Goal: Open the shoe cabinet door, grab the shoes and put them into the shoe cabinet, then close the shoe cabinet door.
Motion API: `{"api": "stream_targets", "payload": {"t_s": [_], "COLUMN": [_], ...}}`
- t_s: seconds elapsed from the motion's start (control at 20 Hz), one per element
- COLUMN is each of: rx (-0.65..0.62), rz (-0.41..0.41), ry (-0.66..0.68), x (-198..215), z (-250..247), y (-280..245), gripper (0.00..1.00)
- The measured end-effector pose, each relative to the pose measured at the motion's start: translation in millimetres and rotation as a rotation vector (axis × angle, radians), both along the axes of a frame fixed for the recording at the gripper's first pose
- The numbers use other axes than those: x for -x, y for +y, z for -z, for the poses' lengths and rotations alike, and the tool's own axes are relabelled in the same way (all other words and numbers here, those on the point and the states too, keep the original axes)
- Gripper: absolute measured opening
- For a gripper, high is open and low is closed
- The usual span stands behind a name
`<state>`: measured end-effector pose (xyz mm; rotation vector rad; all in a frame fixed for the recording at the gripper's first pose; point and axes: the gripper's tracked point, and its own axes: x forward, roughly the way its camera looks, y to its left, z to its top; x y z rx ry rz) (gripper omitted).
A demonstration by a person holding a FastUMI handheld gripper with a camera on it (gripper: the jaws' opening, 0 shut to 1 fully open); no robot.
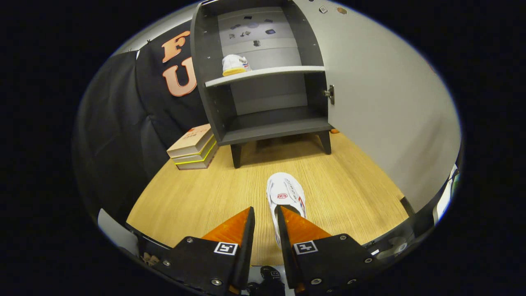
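- Tool [265, 216] up close, low over the worktop [197, 193]. Fingers a bit apart, white shoe [284, 195] partly between them, right finger over its side. Can't tell if they squeeze it.
- Shoe cabinet [263, 82] beyond, door [382, 107] wide open on the right.
- Books [193, 148] stacked left of cabinet.
- 2nd shoe [234, 65] on the middle shelf.
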<state>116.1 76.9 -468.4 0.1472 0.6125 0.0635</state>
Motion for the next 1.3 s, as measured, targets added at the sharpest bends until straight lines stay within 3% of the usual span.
{"api": "stream_targets", "payload": {"t_s": [0.5,1.05,1.3], "rx": [0.043,0.117,0.018], "rz": [-0.011,-0.044,-0.029], "ry": [0.073,0.111,0.151], "x": [-51,-85,-92], "z": [70,96,80], "y": [2,14,9], "gripper": [0.35,0.04,0.02]}}
